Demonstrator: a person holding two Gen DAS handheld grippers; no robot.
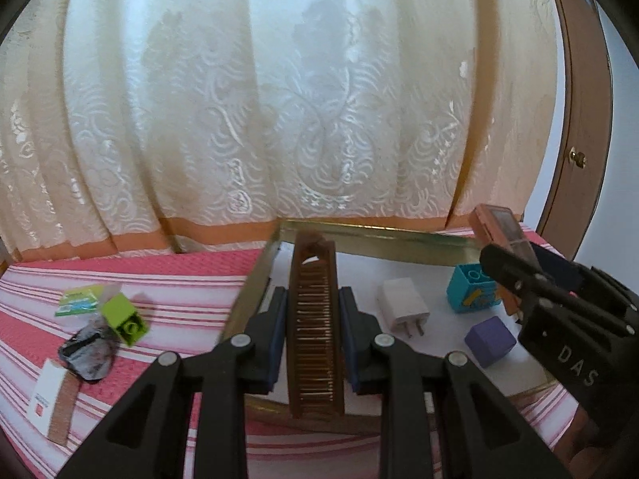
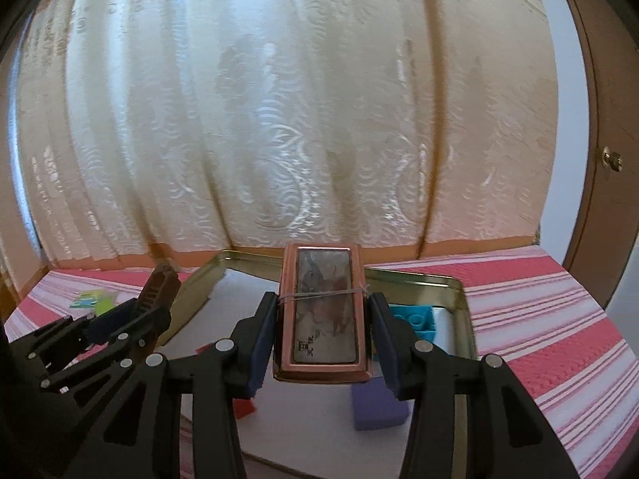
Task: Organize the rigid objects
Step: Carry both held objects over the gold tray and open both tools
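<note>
My left gripper [image 1: 313, 311] is shut on a brown comb [image 1: 313, 319], held lengthwise over the left part of a gold-rimmed tray [image 1: 359, 233]. My right gripper [image 2: 322, 335] is shut on a copper-framed flat box [image 2: 322, 307] with a picture lid and a rubber band, above the same tray [image 2: 459, 283]. On the tray's white floor lie a white charger plug [image 1: 403, 305], a teal toy brick [image 1: 471, 289] and a purple cube [image 1: 489, 341]. In the right wrist view the purple cube [image 2: 379, 409] and teal brick [image 2: 415, 321] show under the box.
On the pink striped cloth [image 1: 179, 279] left of the tray lie a lime green brick [image 1: 126, 319], a green-white packet [image 1: 78, 299], a dark crumpled wrapper [image 1: 88, 353] and a white card [image 1: 54, 403]. A red scrap [image 2: 243, 405] sits on the tray. Curtains hang behind; a wooden door [image 2: 611, 159] stands right.
</note>
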